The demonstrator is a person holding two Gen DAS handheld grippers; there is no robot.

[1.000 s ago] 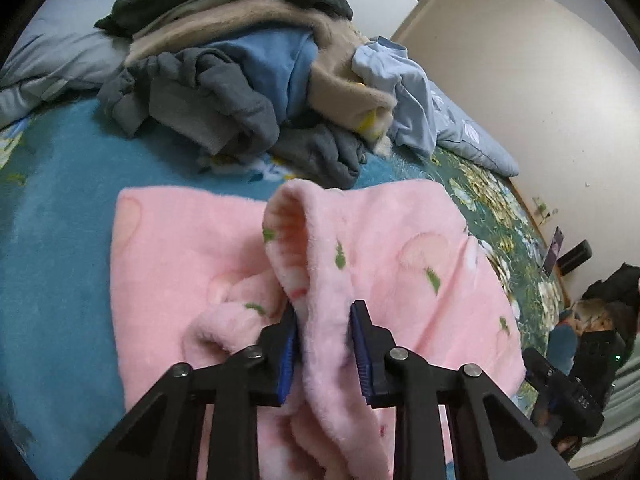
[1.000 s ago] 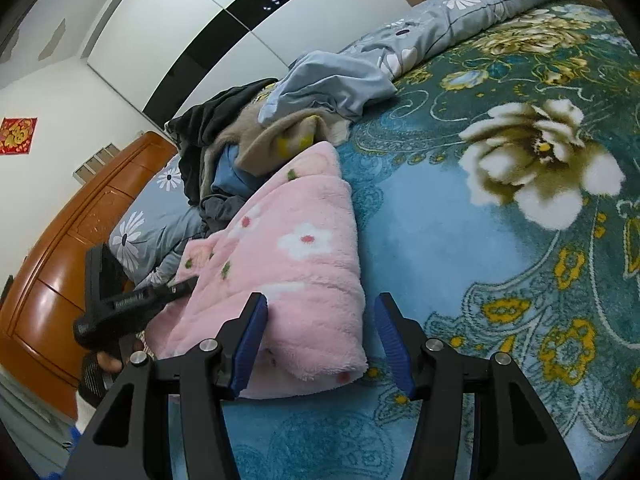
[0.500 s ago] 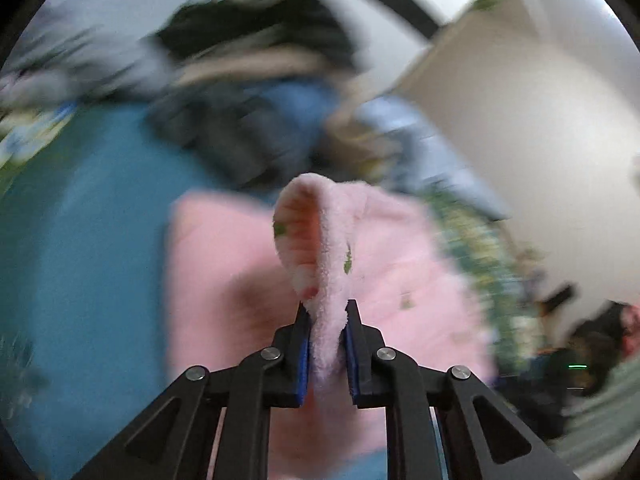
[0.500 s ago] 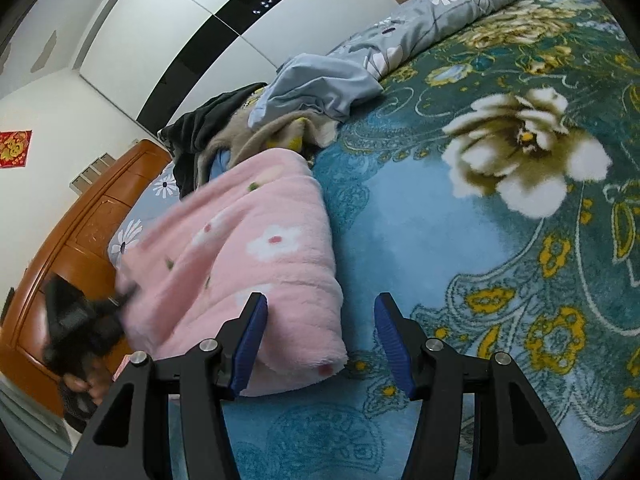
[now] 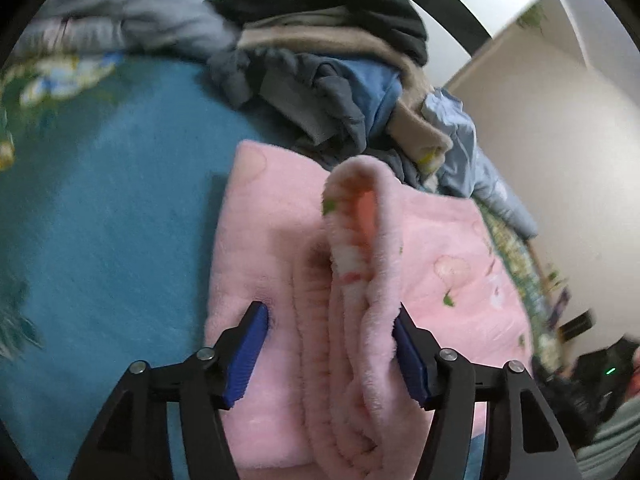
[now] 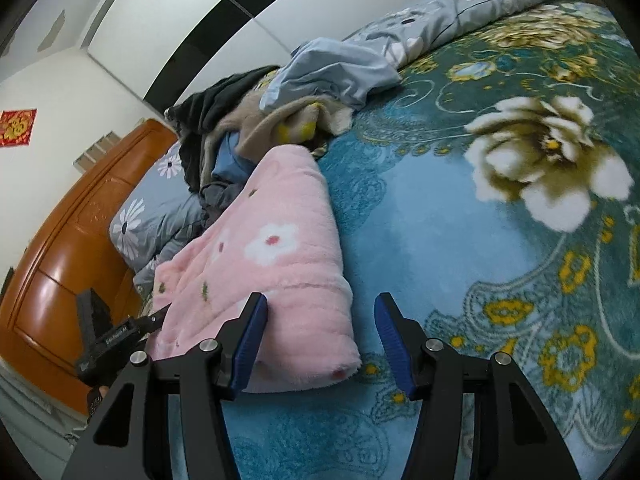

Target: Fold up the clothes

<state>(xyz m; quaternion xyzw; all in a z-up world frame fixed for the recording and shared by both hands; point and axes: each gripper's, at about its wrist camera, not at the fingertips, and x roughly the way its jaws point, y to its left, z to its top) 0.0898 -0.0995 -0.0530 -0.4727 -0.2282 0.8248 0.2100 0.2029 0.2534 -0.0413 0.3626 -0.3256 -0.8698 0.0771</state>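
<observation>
A pink fleece garment [image 5: 436,256] with small flower prints lies folded on the teal bedspread [image 5: 100,216]. My left gripper [image 5: 330,354] is open, its jaws wide apart on either side of a raised fold of the pink fleece [image 5: 360,216]. In the right wrist view the same garment [image 6: 280,260] lies as a thick folded bundle. My right gripper [image 6: 318,344] is open and empty, with the bundle's near corner just beyond its left finger. The left gripper's body [image 6: 116,336] shows at the garment's far end.
A heap of unfolded clothes [image 5: 340,60], black, beige, grey and blue, lies behind the pink garment. A light blue garment [image 6: 332,68] and a grey floral pillow [image 6: 480,4] lie beyond. A wooden wardrobe [image 6: 72,240] stands at the left. The floral bedspread [image 6: 520,220] stretches right.
My left gripper, shut on the raised pink fold half a second ago, has opened wide and let it go. The garment now lies flatter. My right gripper has stayed open, barely moving.
</observation>
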